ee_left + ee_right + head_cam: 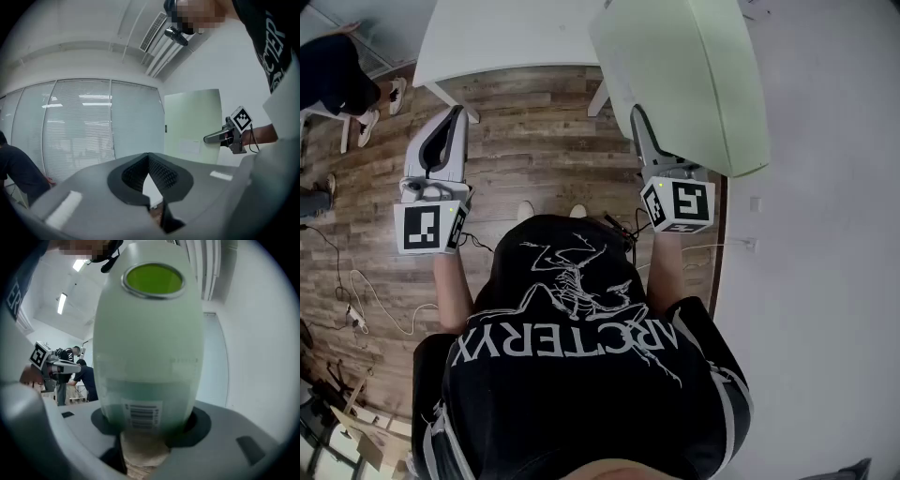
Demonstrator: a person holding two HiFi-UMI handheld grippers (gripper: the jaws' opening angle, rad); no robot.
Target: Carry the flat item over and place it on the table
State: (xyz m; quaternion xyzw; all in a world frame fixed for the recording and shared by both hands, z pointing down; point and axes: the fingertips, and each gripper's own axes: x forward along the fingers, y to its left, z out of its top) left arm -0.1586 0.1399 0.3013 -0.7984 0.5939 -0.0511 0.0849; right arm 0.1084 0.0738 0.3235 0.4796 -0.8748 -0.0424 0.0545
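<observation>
The flat item is a pale green board with a barcode label at its lower end and a green oval near its far end. My right gripper is shut on the lower end and holds the board upright above the floor. In the right gripper view the board fills the middle, rising from my right gripper. The left gripper view shows the board off to the right, with the right gripper on it. My left gripper is empty, pads together.
A white table stands ahead over the wooden floor. A white wall runs along the right. Another person sits at the far left. Cables lie on the floor at the left.
</observation>
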